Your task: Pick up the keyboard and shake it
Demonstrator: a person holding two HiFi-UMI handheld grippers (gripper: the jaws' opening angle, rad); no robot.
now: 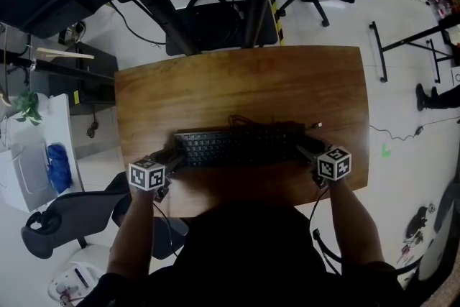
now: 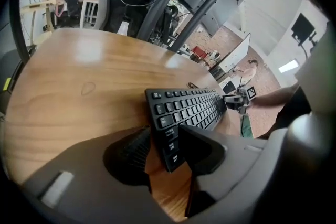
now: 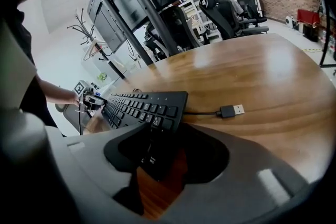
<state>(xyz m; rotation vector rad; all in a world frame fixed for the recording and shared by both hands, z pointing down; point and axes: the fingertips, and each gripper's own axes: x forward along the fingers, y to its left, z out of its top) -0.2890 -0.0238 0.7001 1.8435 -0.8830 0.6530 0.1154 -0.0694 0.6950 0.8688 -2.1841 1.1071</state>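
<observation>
Head view puts the black keyboard (image 1: 237, 146) in the lower middle of the frame. It lies lengthwise across the near part of the wooden table (image 1: 237, 79), with its cable (image 1: 248, 121) looped just behind its far edge. Your left gripper (image 1: 172, 158) is at the keyboard's left end and your right gripper (image 1: 310, 151) at its right end, their marker cubes toward the frame's bottom. In the left gripper view, the keyboard's end sits between your jaws at centre frame. The jaws are spread, with a strip of bare wood showing between the left-hand jaw and the keyboard's edge, so they are released rather than clamped. In the right gripper view, the other end also sits between your jaws. They stand wide apart, with wood visible below the keyboard's corner, so nothing is squeezed there either. The USB plug (image 3: 231, 110) lies loose on the wood right of centre in that view, just beside the keyboard's corner.
</observation>
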